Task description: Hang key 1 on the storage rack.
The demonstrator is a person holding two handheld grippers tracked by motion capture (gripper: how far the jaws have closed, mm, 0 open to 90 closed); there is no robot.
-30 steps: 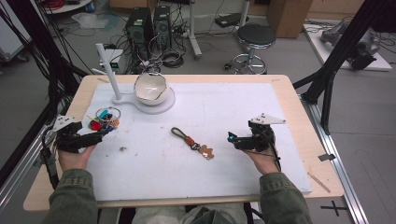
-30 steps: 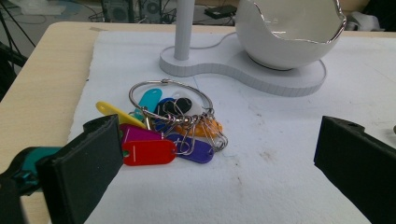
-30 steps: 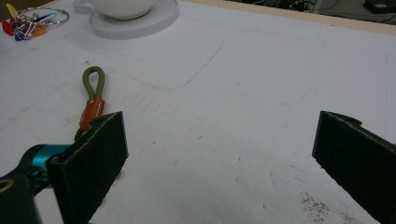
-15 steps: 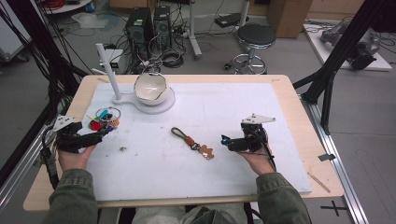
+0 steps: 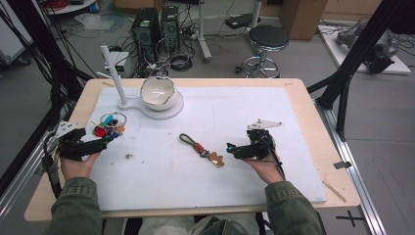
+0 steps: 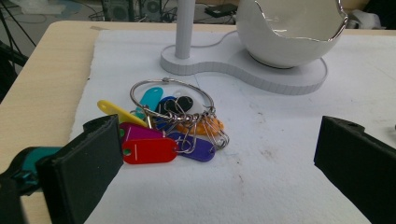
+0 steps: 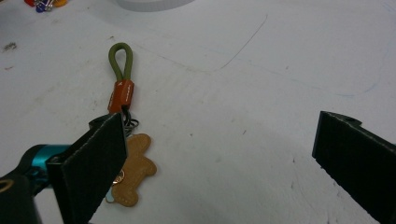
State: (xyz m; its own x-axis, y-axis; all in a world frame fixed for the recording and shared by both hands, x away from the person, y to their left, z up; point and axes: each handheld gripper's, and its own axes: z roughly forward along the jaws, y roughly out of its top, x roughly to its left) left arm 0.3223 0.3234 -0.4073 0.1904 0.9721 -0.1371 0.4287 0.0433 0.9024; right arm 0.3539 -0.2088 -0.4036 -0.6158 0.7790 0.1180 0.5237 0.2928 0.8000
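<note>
Right gripper sits low over the white mat, right of centre, held in the person's right hand. Jaws spread wide, nothing between them. Just beside its tips, on the side toward table centre, lies the olive cord keychain: green loop at the far end, orange sleeve in the middle, a small black ring, then a tan bear-shaped leather tag nearest the gripper. In the right gripper view the keychain runs up from behind the left-hand jaw; that jaw overlaps the leather tag in the picture, contact cannot be judged. The space between the jaws holds bare mat.

Left gripper rests at the left edge of the mat in the left hand, jaws likewise wide apart and empty. Directly ahead of it lies the bunch of coloured key tags on a large metal ring. In the left gripper view the key tags lie flat: red and purple nearest, yellow to the left, teal, blue and black under the ring, orange at the right. The red tag lies just beside the left-hand jaw.

Beyond the tags stands a white base with a post and a white bowl with a broken-eggshell rim.
</note>
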